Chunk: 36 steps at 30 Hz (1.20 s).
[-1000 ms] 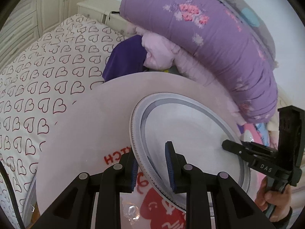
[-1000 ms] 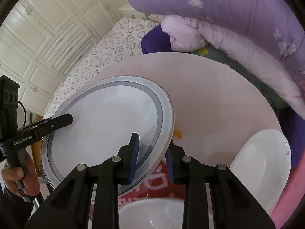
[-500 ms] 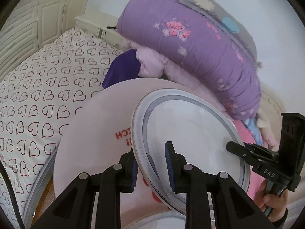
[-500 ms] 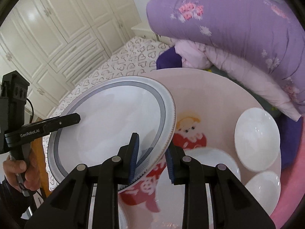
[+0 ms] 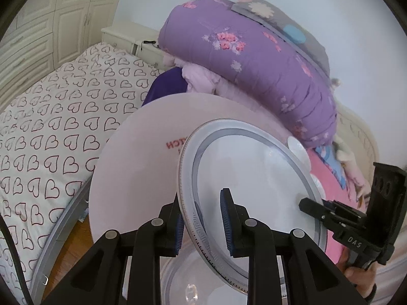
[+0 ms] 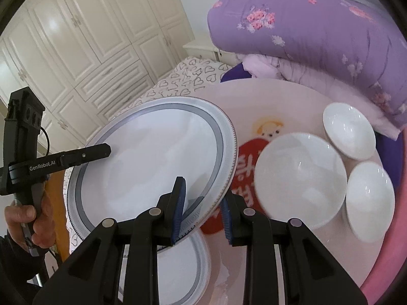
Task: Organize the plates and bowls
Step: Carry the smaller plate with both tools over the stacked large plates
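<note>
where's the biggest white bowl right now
In the right wrist view the largest white bowl sits on the round pink table, right of the held grey-rimmed plate, with two smaller white bowls further right.

Home bedroom; heart-print bed (image 5: 63,132), folded purple quilt (image 5: 254,66), white wardrobe (image 6: 76,38)

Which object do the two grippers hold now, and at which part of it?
Both hold the grey-banded plate by its rim: the left gripper on one edge, the right gripper on the opposite edge.

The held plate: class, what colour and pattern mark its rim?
The plate is white, with a grey-blue band and fine ticks along its rim; clearest in the right wrist view.
</note>
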Tool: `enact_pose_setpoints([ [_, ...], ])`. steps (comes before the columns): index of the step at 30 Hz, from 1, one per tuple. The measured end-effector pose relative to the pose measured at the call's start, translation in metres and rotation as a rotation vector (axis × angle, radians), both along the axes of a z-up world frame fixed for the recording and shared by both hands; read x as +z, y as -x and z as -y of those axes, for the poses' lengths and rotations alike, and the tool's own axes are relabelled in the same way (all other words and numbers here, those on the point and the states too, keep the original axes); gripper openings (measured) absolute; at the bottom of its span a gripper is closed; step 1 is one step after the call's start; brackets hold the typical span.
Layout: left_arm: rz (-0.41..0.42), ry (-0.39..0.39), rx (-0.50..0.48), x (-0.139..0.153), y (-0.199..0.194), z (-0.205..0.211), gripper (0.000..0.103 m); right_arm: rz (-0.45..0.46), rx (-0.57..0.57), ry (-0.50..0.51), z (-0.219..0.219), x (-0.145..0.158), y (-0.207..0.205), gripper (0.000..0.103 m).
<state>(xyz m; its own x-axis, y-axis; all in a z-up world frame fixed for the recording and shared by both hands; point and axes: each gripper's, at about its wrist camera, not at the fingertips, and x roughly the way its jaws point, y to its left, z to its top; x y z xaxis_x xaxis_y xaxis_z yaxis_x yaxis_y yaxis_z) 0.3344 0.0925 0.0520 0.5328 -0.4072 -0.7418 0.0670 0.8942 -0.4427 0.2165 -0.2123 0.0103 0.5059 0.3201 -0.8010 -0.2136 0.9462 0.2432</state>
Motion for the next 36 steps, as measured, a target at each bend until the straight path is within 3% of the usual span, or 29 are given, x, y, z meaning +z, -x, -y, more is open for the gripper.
enact_pose_setpoints([
  [11,-0.033,-0.043,-0.023,-0.016,0.053,0.013,0.021,0.028,0.000,0.019,-0.013,-0.008,0.054,0.027],
  [24,-0.006,-0.082,-0.020,-0.022,0.103,0.026,0.021,-0.013,-0.010,0.003,-0.015,-0.039,0.095,0.027],
  [36,-0.021,-0.140,-0.019,-0.045,0.121,0.036,0.021,-0.054,0.006,0.024,-0.019,-0.065,0.112,0.027],
])
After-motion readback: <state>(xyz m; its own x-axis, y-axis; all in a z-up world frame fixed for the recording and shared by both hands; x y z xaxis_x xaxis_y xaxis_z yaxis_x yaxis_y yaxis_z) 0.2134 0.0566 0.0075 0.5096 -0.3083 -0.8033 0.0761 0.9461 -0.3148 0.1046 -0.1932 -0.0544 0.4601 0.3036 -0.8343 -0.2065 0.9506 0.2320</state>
